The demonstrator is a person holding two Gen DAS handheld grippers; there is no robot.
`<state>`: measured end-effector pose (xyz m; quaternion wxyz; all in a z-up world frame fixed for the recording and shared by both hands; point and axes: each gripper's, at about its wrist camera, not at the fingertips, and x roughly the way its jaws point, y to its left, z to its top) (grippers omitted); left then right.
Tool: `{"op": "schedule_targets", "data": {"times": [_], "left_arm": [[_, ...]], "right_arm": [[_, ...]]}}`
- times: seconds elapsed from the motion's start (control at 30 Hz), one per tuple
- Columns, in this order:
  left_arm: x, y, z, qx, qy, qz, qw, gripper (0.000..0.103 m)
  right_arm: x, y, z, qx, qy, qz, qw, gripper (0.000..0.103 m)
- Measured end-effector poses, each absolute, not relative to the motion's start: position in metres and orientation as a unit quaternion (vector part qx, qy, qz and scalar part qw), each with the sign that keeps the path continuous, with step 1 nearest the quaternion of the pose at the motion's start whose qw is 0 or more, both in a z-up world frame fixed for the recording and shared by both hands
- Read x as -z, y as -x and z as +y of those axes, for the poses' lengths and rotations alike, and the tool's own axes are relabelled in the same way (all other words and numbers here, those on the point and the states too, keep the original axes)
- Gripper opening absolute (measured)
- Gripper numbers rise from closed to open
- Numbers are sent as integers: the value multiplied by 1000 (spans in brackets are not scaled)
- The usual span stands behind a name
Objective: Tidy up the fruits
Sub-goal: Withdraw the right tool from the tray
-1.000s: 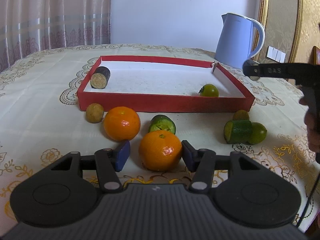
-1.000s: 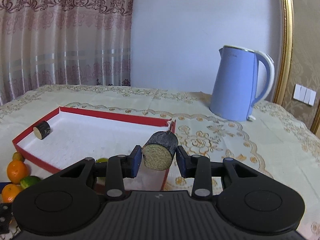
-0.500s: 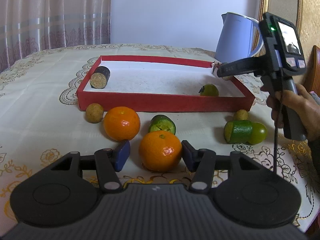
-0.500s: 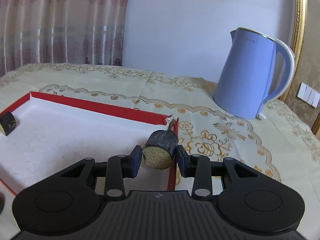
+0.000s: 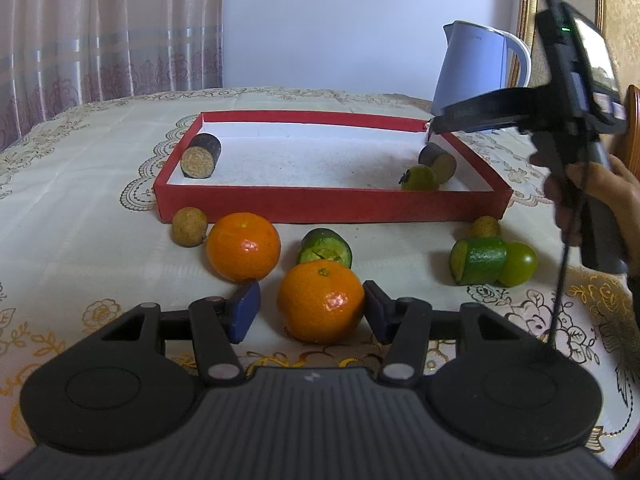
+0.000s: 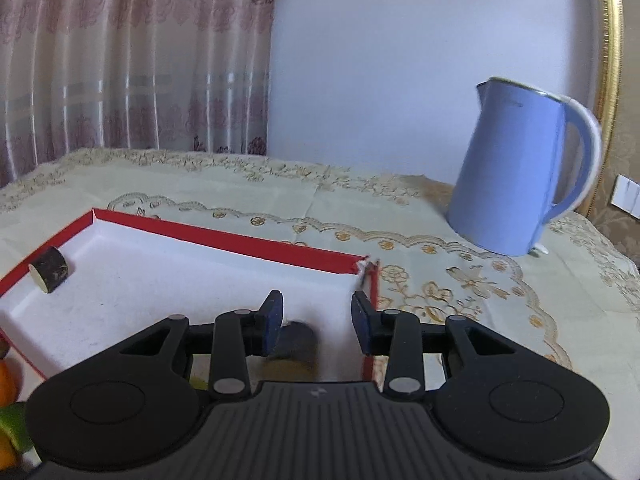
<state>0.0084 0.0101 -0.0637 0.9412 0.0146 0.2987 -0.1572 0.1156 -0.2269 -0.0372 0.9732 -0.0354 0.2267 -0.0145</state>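
The left claw [image 5: 311, 310] sits low over the table [image 5: 80, 200], and it is open wide. An orange [image 5: 321, 301] rests on the table between its two blue pads. The right pad [image 5: 374, 312] looks like it just touches the orange, but the left pad [image 5: 245, 312] has a gap beside it. The claw is not squeezing the fruit.

The right claw [image 6: 317, 320] hangs over the far right corner of the red tray [image 5: 332, 204]. It is open too, with nothing held between its pads. Just under it, a dark round chunk [image 6: 294, 340] looks blurry. In the left view that dark chunk [image 5: 438, 162] lies inside the tray near the right wall, touching a small green fruit [image 5: 420, 178].

Another dark chunk [image 5: 200, 156] lies in the far left corner of the tray.

More fruit waits on the table in front of the tray. A second orange [image 5: 243, 246] sits beside a small brown ball [image 5: 189, 226]. A green cut piece [image 5: 325, 247] sits just behind the orange in the claw. Off to the right, another green cut piece [image 5: 478, 260] touches a round green fruit [image 5: 518, 263], with a second brown ball [image 5: 485, 227] behind them.

A blue kettle [image 6: 516, 168] stands on the table past the tray.
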Motion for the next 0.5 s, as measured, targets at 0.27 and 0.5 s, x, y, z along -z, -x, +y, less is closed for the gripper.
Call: {"op": "schedule_targets", "data": {"times": [0.27,0.5], "left_arm": [[63,-8,10,156,-16,298,941,53],[63,-6,12,161,-16,291,943,45]], "right_arm": [[56,-55,-271,83,-17,219,972,42],[79,-35,-298,116,-67,238,962,52]]}}
